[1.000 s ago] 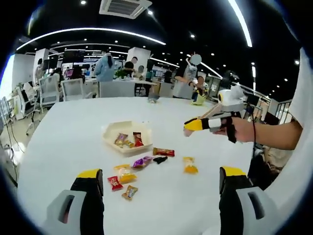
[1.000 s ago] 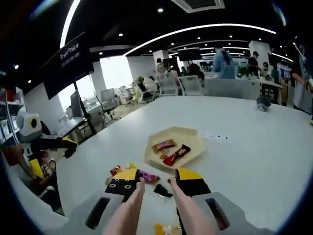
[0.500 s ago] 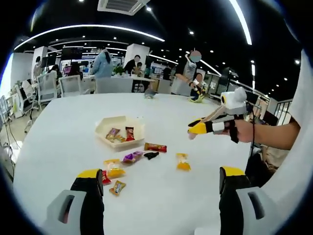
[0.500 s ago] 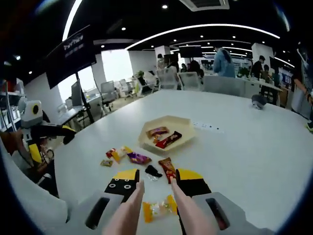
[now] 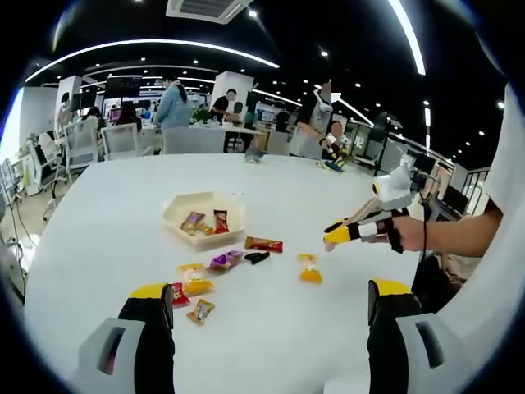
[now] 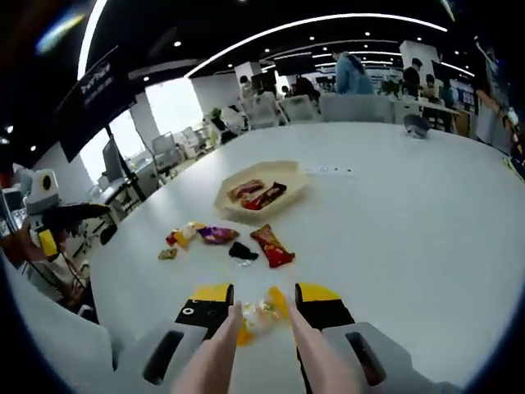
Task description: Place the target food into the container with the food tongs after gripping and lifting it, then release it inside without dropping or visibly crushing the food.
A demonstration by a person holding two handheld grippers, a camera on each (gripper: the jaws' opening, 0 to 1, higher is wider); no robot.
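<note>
Slippage is the main risk judged from the left gripper view: the orange-yellow candy (image 5: 310,270) lies loose on the white table (image 5: 98,222), well apart from the tray (image 5: 203,215), so a long carry is needed, and a weak pinch on a slick wrapper could let it drop on the way. The left gripper (image 5: 271,302) is seen with jaws spread wide and nothing between them. The right gripper (image 5: 336,232), held in a hand (image 5: 404,233), hangs above and just beside the candy. Other wrapped sweets are scattered between candy and tray, and a low sweep could knock them.

Crushing is the opposite risk in the right gripper view: the tongs (image 6: 258,345) are held in the right gripper (image 6: 264,304), their tips set narrowly around the candy (image 6: 258,311), whether touching cannot be told. The candy looks small, crinkly and translucent at its middle, so hard closure could flatten it. The tray (image 6: 287,193) lies far ahead, already holding wrapped sweets.
</note>
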